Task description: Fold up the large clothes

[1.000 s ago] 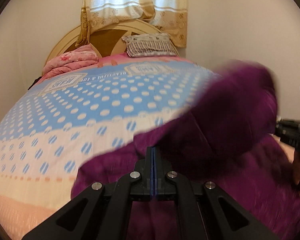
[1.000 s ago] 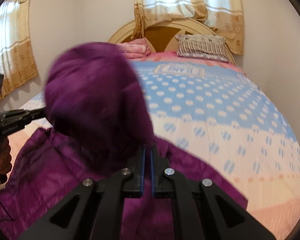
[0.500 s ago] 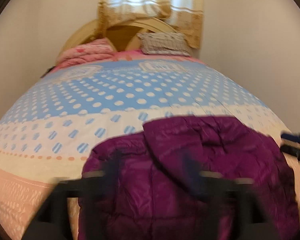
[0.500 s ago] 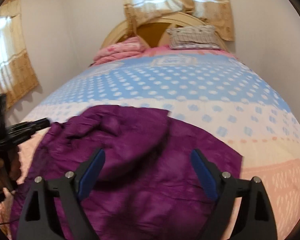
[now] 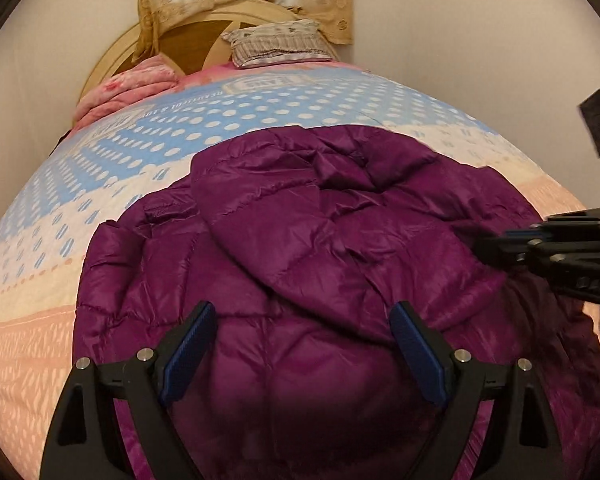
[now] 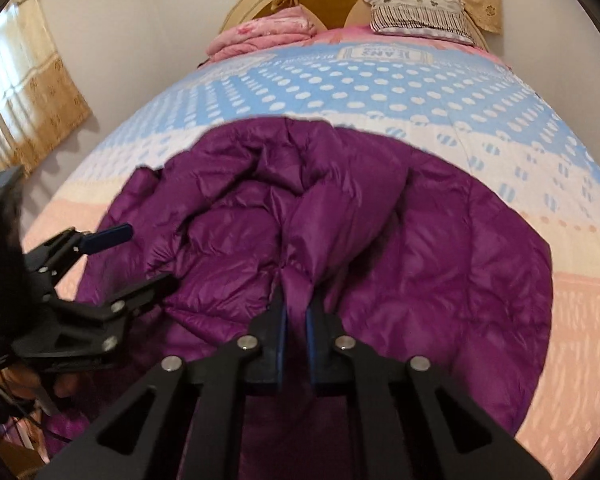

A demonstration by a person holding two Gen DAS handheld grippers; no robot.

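While lying flat, purple jacket [image 5: 340, 248] points hood headboardward.

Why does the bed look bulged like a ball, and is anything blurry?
Both wrist views use fisheye lenses, which bow the bedspread and darken the corners. In the left wrist view the right gripper at the edge is soft; in the right wrist view the purple jacket stays fairly sharp under even daylight.

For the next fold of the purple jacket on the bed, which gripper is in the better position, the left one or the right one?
Probably the right. The right gripper is already shut on a ridge of the purple jacket, so it could lift that part over. The left gripper stands open above the jacket and holds nothing.
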